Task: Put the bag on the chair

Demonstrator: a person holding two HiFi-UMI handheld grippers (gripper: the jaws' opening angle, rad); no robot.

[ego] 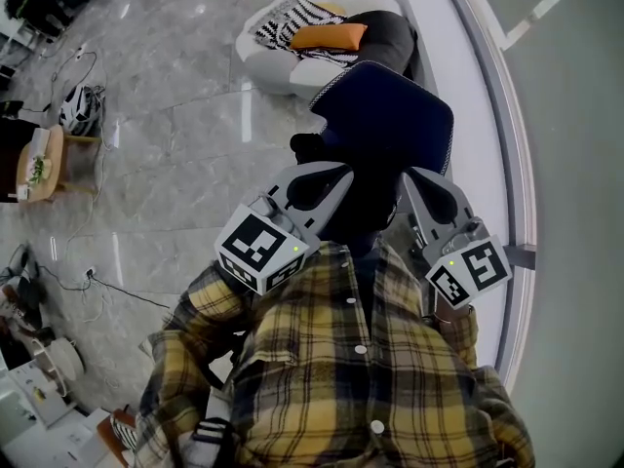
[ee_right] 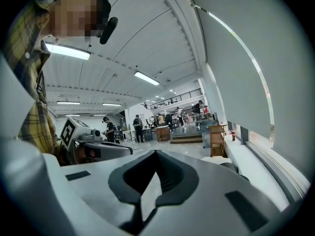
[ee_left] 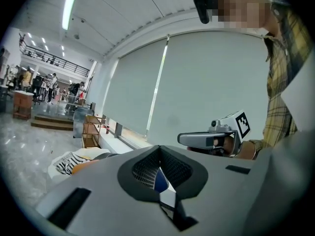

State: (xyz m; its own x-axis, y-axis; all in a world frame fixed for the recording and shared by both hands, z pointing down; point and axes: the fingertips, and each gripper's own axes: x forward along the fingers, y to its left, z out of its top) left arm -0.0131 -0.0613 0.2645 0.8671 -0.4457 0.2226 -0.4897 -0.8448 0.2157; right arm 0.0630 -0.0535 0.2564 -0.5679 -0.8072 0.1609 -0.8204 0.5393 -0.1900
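Bag [ego: 385, 125]: navy fabric body with a rounded upper panel and a black portion below it. It is located close before the person's plaid shirt [ego: 341, 378], between the two hand-held grippers, and is judged to be carried clear of the floor [ego: 166, 135]. It is well apart from the chair [ego: 278, 66], taken to be the white beanbag seat across the glossy floor, on which a striped cushion [ego: 292, 18] and an orange cushion [ego: 327, 37] are laid. Left gripper [ego: 336, 175]: jaws pressed together; a sliver of blue and white is seen in the gap in its own view and is judged to be bag material pinched there. Right gripper [ego: 411, 185]: jaws likewise pressed together at the bag's other side; only a pale sliver is seen in the gap, and whether fabric is caught cannot be told. Handling, as judged: the material is soft and pliant, not fragile and not slippery; some padding is suggested by the way the upper panel keeps its curve. The weight cannot be read, though sagging and swinging below the grip are to be expected. Hold is best taken at the top edge or a strap, one gripper to each side, so that the body hangs level. A thin fold in closed jaws may slip, so a gathered bunch of fabric is preferred.
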